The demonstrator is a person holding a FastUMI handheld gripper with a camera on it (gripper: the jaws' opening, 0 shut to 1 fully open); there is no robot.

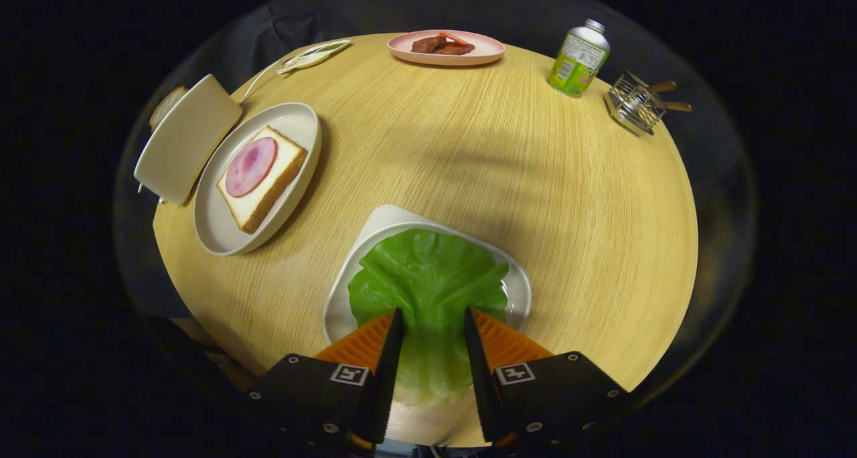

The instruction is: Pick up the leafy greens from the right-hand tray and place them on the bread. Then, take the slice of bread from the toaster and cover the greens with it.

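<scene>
A green lettuce leaf (pixel 428 277) lies over the white tray (pixel 515 287) just ahead of me. Its pale stalk end runs back between my fingers. My gripper (pixel 432 321) has both fingers pressed against the leaf's narrow lower part, so it is shut on the greens. Beyond and to the left, a white oval plate (pixel 221 234) holds a slice of bread (pixel 268 183) topped with a round pink slice of ham (pixel 250 167). Left of that plate stands the cream toaster (pixel 187 136), with the brown edge of a bread slice (pixel 165 106) showing at its top.
At the far side of the round wooden table (pixel 469 163) is a pink plate (pixel 482 53) with meat pieces. A green-labelled bottle (pixel 579 57) and a small wire rack (pixel 635 102) stand at the far right. The toaster's cord and a flat packet (pixel 315 55) lie far left.
</scene>
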